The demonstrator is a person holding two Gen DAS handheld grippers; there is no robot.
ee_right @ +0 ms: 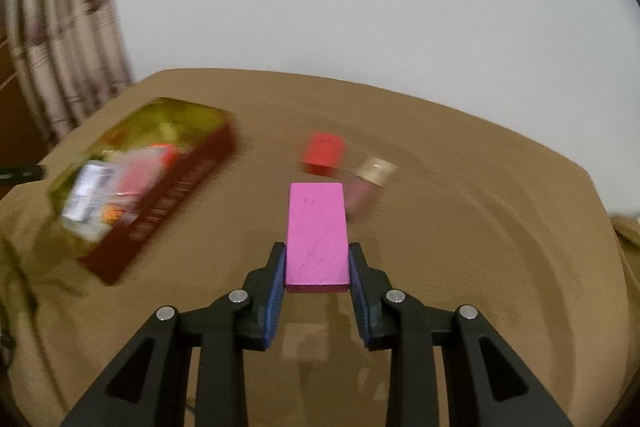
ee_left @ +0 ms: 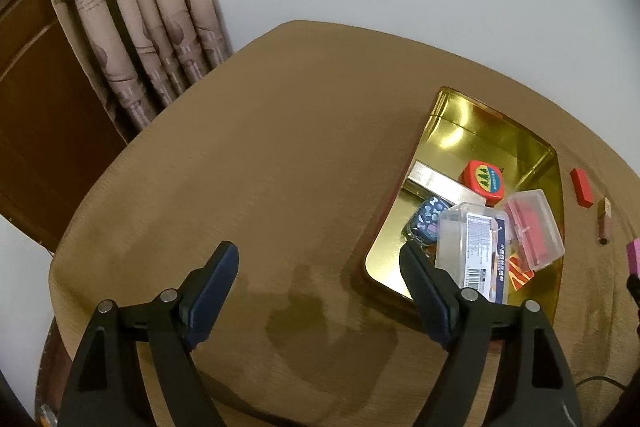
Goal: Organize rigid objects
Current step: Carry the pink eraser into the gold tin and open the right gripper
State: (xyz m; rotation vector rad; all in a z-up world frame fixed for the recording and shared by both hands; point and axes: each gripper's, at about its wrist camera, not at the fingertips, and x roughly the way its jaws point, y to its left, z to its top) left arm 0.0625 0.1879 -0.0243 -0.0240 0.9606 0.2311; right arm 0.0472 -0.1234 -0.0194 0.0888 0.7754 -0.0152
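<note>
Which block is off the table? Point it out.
The pink block, clamped in the right tongs. The red block lies on the tablecloth beyond it.

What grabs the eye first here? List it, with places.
The pink block stands out, clamped between the right gripper's fingers above the tan tablecloth. Next is the gold tin on the cloth, holding a red tape measure, clear boxes and other small things. A red block lies on the cloth beyond the tin.
</note>
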